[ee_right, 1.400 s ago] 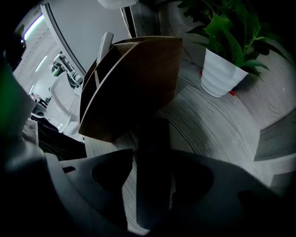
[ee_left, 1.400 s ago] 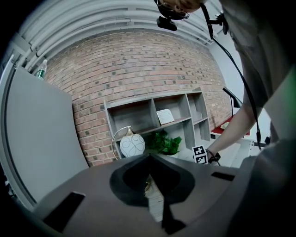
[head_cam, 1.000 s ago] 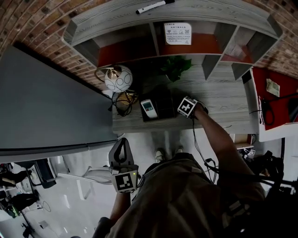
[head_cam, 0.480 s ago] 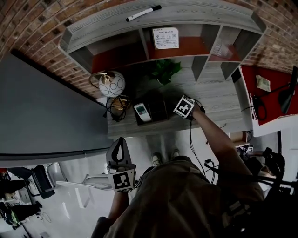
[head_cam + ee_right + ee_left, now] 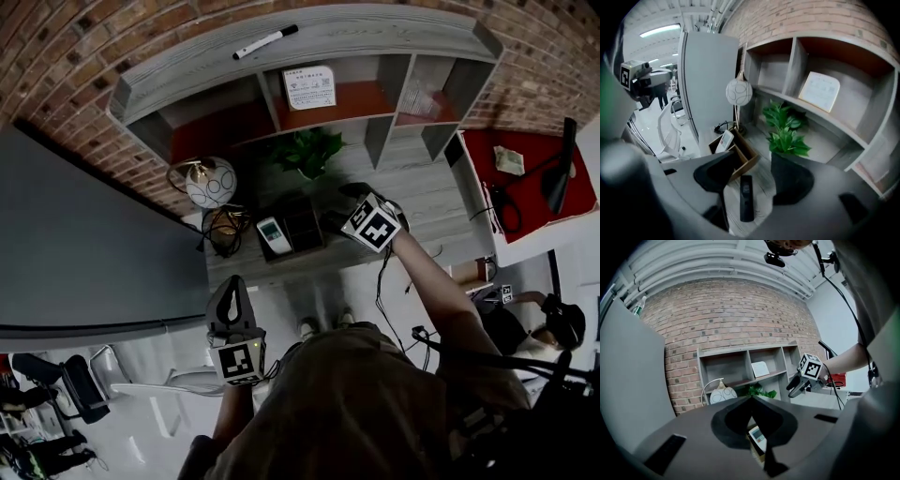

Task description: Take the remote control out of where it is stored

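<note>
Right gripper above box, jaws wide apart, empty. Black remote flat beside box; white remote inside box. Left gripper well apart from box, jaws together, empty.

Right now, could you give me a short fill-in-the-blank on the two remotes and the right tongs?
The stored remote in the wooden box is ___ in colour. The loose remote lying flat on the desk is ___. The right tongs are ___, gripping nothing.
Missing words: white; black; open.
</note>
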